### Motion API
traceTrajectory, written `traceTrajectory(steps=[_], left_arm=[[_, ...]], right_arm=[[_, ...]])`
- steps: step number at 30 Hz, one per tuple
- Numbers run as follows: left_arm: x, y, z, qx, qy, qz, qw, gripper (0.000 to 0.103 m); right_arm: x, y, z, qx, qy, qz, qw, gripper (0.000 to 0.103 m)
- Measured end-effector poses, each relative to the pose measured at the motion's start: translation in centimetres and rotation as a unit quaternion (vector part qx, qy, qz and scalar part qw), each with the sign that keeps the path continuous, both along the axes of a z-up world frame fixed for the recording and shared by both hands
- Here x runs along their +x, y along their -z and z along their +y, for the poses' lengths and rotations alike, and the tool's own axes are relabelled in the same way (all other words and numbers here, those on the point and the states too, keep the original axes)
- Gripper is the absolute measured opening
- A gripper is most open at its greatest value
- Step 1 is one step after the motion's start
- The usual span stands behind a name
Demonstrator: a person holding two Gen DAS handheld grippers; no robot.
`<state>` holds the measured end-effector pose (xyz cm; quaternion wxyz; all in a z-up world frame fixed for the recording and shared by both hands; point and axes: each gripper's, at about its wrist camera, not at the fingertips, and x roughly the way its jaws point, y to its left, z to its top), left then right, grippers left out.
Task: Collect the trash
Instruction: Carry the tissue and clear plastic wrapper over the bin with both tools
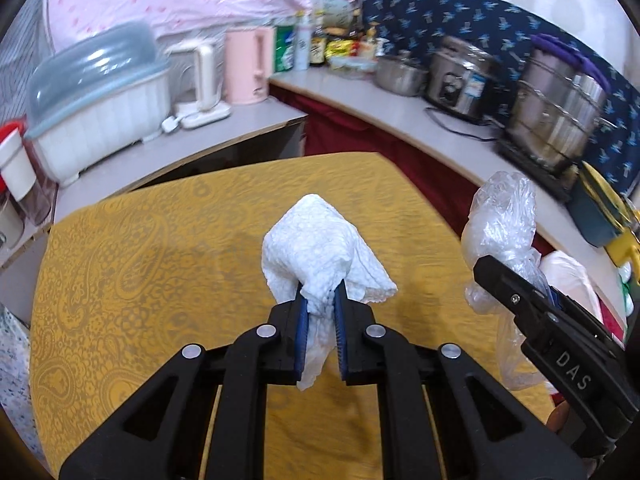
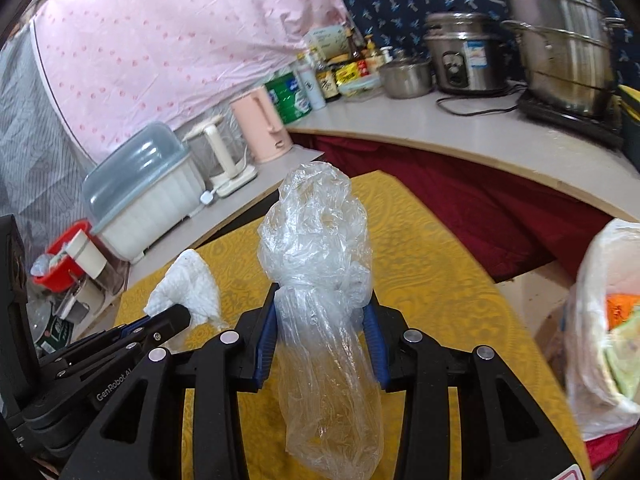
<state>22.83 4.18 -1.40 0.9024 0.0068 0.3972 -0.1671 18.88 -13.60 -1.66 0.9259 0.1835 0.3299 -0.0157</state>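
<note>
Yellow paisley cloth covers the table (image 1: 120, 280) under both grippers, and nothing is seen lying on the visible part of it. Behind the table a pale counter (image 1: 380, 108) is crowded: a white dish box with a blue lid (image 1: 100, 120), a pink kettle (image 1: 246, 66), bottles and packets, a rice cooker (image 1: 460, 80) and a tall steel steamer pot (image 1: 560, 116). A white bag with colourful scraps inside (image 2: 600, 320) is seen off to the right, just past the table edge. The crumpled white paper towel (image 1: 320, 252) is pinched tight by the left gripper (image 1: 320, 304), held up off the cloth; its bulk sticks forward past the fingertips and a thin tail hangs back between the pads, so its long axis runs along the fingers. The clear plastic bag (image 2: 320, 280) is clamped in the right gripper (image 2: 324, 312), bunched at the pads, puffed end pointing up and away, loose end trailing down toward the camera.
</note>
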Motion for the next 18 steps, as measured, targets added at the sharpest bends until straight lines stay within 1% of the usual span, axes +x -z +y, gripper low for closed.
traceTrajectory(steps=[6, 12, 18], left_arm=[[-3.8, -2.4, -4.9, 0.001, 0.040, -0.022, 0.9990, 0.011], [-7.1, -3.9, -9.8, 0.002, 0.080, -0.038, 0.9961, 0.011], [-9.8, -4.8, -14.2, 0.002, 0.118, -0.046, 0.9919, 0.011]], right_arm=[[-5.0, -2.2, -5.0, -0.001, 0.042, -0.024, 0.999, 0.037], [-9.3, -3.1, -9.6, 0.001, 0.087, -0.034, 0.996, 0.037], [-13.8, -3.6, -14.4, 0.000, 0.133, -0.042, 0.990, 0.037]])
